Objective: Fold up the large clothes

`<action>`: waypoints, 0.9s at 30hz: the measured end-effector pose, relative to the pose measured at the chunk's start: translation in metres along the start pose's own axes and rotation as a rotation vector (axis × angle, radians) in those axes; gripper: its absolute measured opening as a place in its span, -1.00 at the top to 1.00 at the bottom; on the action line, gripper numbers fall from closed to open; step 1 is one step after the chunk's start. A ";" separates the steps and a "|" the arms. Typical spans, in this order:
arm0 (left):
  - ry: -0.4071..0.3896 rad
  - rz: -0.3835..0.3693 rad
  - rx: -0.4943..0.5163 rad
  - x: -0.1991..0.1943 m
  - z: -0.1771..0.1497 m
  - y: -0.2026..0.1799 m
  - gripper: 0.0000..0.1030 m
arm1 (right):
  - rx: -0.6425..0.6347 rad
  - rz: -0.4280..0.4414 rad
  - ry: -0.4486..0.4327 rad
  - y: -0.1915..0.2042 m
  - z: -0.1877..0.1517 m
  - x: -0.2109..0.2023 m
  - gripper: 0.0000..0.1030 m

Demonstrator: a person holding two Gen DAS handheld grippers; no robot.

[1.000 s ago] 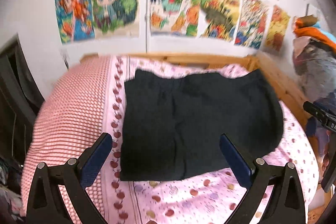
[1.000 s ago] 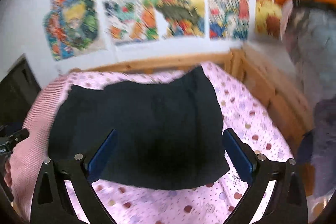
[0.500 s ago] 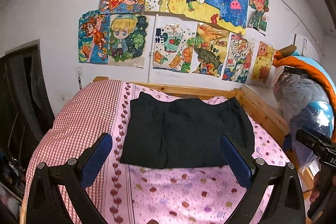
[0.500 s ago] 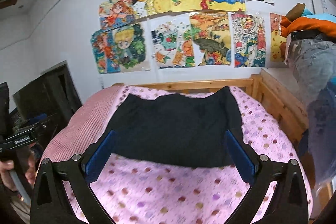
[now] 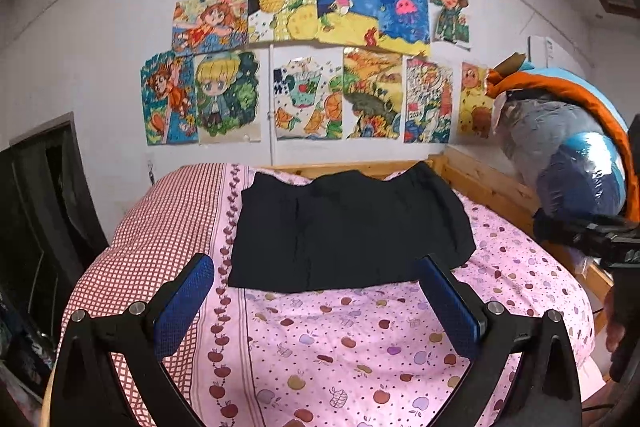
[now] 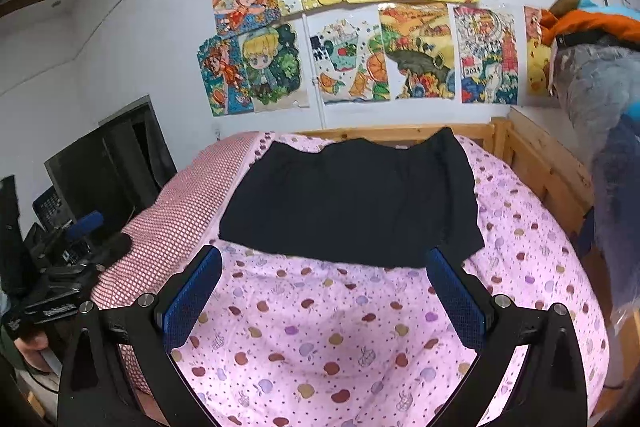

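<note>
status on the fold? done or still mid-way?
Looks done or close. The black garment lies flat as a compact rectangle on the pink quilt, edges fairly even. Nothing is in hand: the left gripper and right gripper are both open, empty and clear of the cloth. Left, at most: one more fold to make it smaller, if wanted.

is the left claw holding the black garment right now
No, the left claw is open and empty, held back from the black garment, which lies flat on the pink apple-print bedcover.
</note>
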State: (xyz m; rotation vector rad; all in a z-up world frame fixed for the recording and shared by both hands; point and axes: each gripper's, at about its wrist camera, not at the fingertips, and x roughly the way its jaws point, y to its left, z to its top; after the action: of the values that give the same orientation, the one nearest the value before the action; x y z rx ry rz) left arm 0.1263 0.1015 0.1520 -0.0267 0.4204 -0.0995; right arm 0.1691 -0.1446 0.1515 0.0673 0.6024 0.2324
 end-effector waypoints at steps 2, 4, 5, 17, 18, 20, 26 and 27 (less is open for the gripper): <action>-0.005 0.009 0.010 0.002 -0.001 0.001 -1.00 | 0.010 -0.003 0.027 -0.004 -0.007 0.006 -0.96; 0.009 0.018 0.002 0.007 -0.002 0.004 -1.00 | 0.007 -0.007 0.066 -0.005 -0.014 0.016 -0.96; 0.020 0.019 -0.008 0.010 -0.002 0.006 -1.00 | -0.002 -0.011 0.077 -0.005 -0.017 0.019 -0.96; 0.115 0.055 -0.025 0.031 -0.017 0.017 -1.00 | -0.121 0.019 0.060 0.025 -0.011 0.022 -0.95; 0.115 0.053 -0.021 0.030 -0.017 0.016 -1.00 | -0.122 0.025 0.057 0.027 -0.010 0.021 -0.95; 0.114 0.048 -0.016 0.030 -0.016 0.015 -1.00 | -0.126 0.032 0.052 0.030 -0.008 0.019 -0.95; 0.103 0.042 -0.003 0.026 -0.016 0.013 -1.00 | -0.123 0.033 0.045 0.033 -0.007 0.016 -0.95; 0.102 0.043 -0.004 0.026 -0.016 0.012 -1.00 | -0.119 0.032 0.046 0.032 -0.007 0.016 -0.95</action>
State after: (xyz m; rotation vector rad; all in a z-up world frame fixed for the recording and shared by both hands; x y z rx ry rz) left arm 0.1448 0.1111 0.1266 -0.0165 0.5231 -0.0575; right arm 0.1715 -0.1099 0.1408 -0.0437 0.6324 0.3009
